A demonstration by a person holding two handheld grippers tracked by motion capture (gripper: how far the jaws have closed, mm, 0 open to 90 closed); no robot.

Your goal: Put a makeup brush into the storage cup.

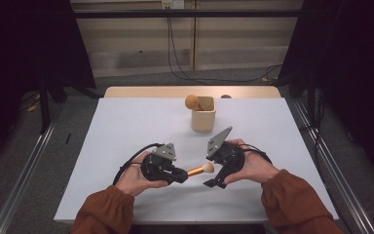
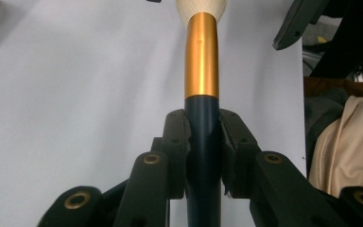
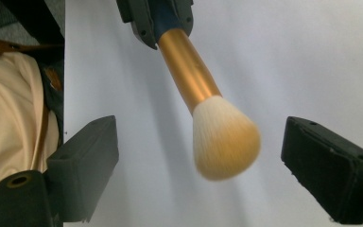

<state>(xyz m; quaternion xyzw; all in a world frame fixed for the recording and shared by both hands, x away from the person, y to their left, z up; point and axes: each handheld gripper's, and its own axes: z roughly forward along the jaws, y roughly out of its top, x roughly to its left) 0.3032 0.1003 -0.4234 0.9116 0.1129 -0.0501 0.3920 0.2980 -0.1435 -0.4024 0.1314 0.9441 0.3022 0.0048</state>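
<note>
The left gripper is closed on the dark blue handle of a makeup brush, and both pads press on it just below the gold ferrule. The brush points toward the right gripper, whose jaws stand wide apart; the cream bristle head is between them and touches neither pad. In the high view the brush is held above the white table, between both hands. Farther back stands a beige cup with a second brush head in it. I can read no writing or brand on anything.
</note>
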